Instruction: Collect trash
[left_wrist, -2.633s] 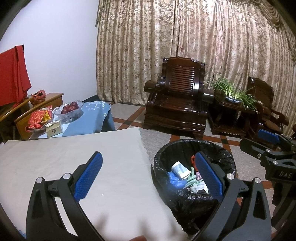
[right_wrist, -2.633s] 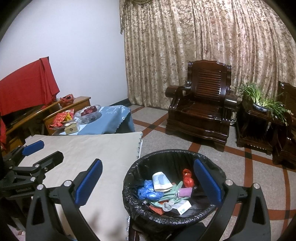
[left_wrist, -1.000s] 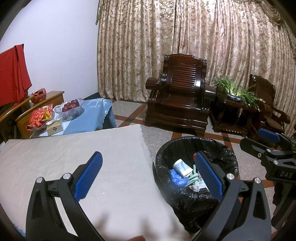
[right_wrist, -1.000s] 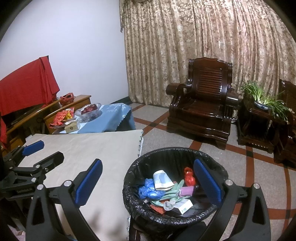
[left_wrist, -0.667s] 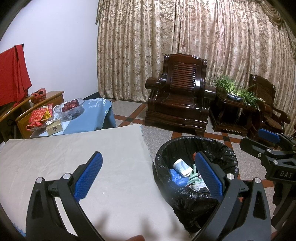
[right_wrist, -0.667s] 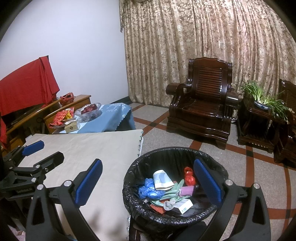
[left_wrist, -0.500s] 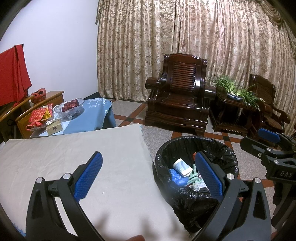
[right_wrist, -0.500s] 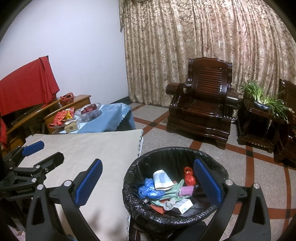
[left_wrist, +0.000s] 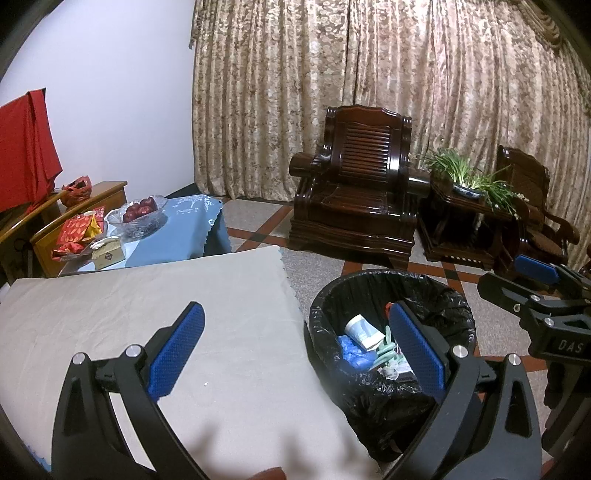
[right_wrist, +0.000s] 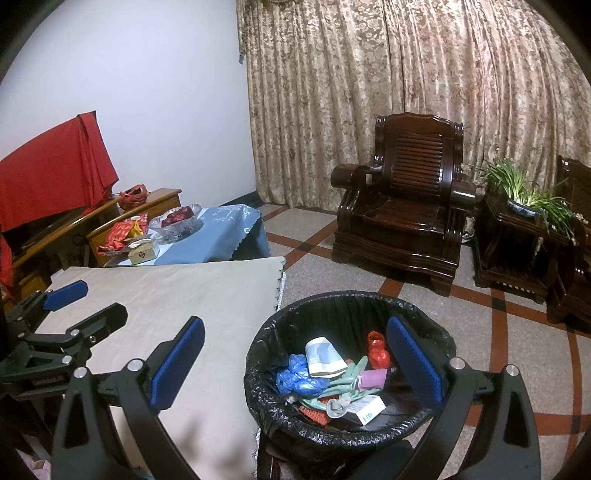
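Observation:
A bin lined with a black bag (right_wrist: 351, 369) (left_wrist: 391, 325) stands on the floor at the right edge of a table under a beige cloth (left_wrist: 147, 314) (right_wrist: 177, 306). Inside lie a paper cup (right_wrist: 325, 356), a blue crumpled bag (right_wrist: 297, 376), a red wrapper (right_wrist: 377, 350), a white box (right_wrist: 365, 406) and green strips. My left gripper (left_wrist: 295, 347) hovers open over the table's edge and the bin, nothing between its fingers. My right gripper (right_wrist: 295, 358) hangs open above the bin, empty. Each gripper shows at the side of the other's view.
A dark wooden armchair (left_wrist: 354, 199) (right_wrist: 402, 206) stands before patterned curtains, with a side table and potted plant (left_wrist: 472, 181) to its right. Behind the table, a low blue-clothed table (left_wrist: 177, 229) carries a glass fruit bowl (left_wrist: 142, 216), red packets and a small box. Tiled floor surrounds the bin.
Both views have shifted very slightly; the bin sits a touch farther away than 2.6 s ago. Both grippers stay open and empty.

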